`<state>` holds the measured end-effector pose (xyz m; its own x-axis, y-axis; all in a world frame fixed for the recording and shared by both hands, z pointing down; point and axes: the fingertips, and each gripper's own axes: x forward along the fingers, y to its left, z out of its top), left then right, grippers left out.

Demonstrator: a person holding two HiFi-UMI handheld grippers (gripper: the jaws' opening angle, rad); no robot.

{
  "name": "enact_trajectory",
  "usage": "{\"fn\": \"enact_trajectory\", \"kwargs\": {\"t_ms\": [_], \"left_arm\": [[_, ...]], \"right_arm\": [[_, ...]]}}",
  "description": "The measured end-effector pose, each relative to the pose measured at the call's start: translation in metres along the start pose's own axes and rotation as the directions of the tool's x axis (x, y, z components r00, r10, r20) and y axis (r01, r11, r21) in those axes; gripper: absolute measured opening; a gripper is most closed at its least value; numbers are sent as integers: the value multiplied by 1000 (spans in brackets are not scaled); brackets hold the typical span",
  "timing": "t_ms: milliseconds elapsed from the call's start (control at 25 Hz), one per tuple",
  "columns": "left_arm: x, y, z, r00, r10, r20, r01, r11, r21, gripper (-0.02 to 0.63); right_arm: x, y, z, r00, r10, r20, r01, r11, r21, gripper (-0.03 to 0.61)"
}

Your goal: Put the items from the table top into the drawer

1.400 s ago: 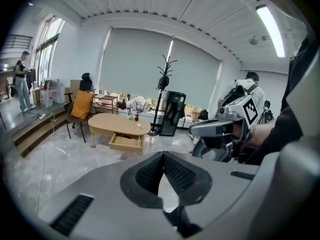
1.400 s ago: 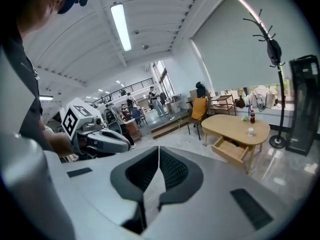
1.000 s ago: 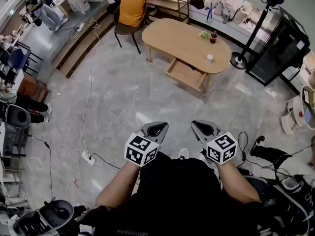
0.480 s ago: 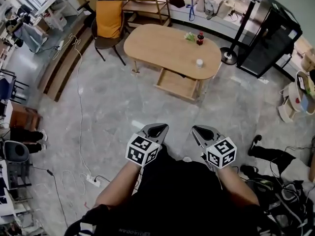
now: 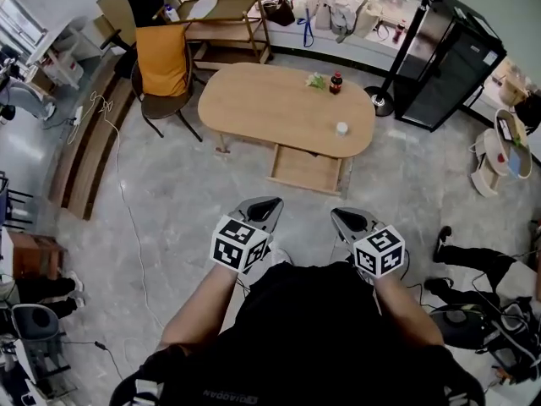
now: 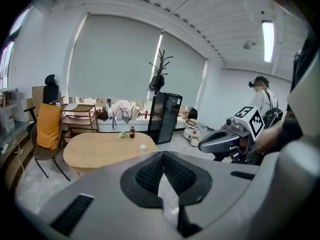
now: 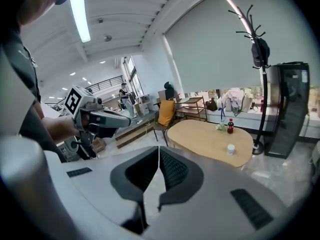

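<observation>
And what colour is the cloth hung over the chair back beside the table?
Orange. The cloth shows best in the head view.

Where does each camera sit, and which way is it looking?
Head view: on the person's head, looking down at the table and its open drawer; arms, left gripper, right gripper show.
Left gripper view: rides the left gripper, looks along its shut jaws toward the table; right gripper shows.
Right gripper view: rides the right gripper, looks along its shut jaws toward the table; left gripper shows.
Shared: all see the table and cola bottle.

All 3 cams twd far table
</observation>
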<state>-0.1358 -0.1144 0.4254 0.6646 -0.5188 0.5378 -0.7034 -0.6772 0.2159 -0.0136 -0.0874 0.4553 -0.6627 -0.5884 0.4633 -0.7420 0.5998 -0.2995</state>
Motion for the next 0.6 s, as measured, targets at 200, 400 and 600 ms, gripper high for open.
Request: {"fn": "enact_trajectory", "kwargs": {"t_ms": [200,400,600], "left_arm": [[4,50,-15,999,-9,-43,8,999,-31,5],[22,86,-19,998,-12,-68,8,998,-59,5],[46,121,-9,995,17,-98,-26,995,-95,5]], "right_arm": [[39,-20,22,998,-68,-1,68,998,-14,5],[73,-66,22,988,-140,-69,133,987,-89,5],[119,-144,3,959,-216,-184,178,963,-204,5]]}}
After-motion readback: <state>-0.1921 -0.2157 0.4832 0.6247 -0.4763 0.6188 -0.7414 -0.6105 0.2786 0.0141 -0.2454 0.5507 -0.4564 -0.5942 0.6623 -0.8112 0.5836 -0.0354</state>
